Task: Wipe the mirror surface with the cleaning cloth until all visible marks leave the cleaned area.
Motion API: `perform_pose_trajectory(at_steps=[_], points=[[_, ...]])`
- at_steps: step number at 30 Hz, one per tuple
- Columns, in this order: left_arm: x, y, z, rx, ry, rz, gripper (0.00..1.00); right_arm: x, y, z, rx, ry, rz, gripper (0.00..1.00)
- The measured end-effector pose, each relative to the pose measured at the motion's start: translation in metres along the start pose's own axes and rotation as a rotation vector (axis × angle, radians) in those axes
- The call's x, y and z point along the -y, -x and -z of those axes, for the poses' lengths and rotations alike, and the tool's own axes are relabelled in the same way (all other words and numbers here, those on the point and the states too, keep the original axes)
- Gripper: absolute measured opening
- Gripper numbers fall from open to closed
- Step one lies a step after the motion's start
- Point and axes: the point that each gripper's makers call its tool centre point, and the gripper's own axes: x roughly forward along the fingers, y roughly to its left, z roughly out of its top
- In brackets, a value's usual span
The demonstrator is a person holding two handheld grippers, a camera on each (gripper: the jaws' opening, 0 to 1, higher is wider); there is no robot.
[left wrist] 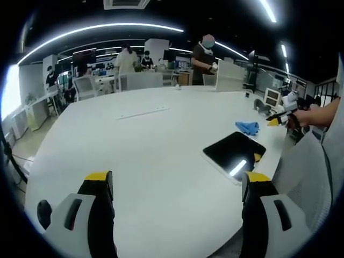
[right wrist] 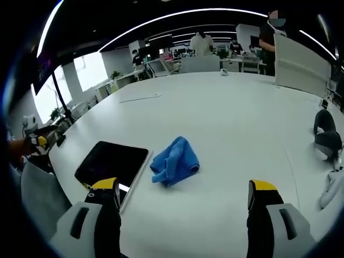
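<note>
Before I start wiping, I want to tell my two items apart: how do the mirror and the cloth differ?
The mirror is dark, flat, rectangular and reflects a light strip; the cloth is blue, soft and crumpled into a heap. The mirror lies near the table edge; the cloth sits beside it, further in. Both rest on the white table, neither held.

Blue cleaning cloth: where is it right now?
The crumpled blue cleaning cloth lies on the white table, just right of the dark rectangular mirror in the right gripper view; in the left gripper view it sits beyond the mirror's far end.
</note>
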Motion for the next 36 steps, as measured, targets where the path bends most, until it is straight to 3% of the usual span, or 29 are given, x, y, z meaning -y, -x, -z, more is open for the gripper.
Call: perform_pose_trajectory(at_steps=[36], points=[[0.0036, 0.0007, -0.0017, -0.005, -0.002, 0.006, 0.99, -0.0002, 0.0044, 0.0003, -0.001, 0.024, -0.011, 0.98]])
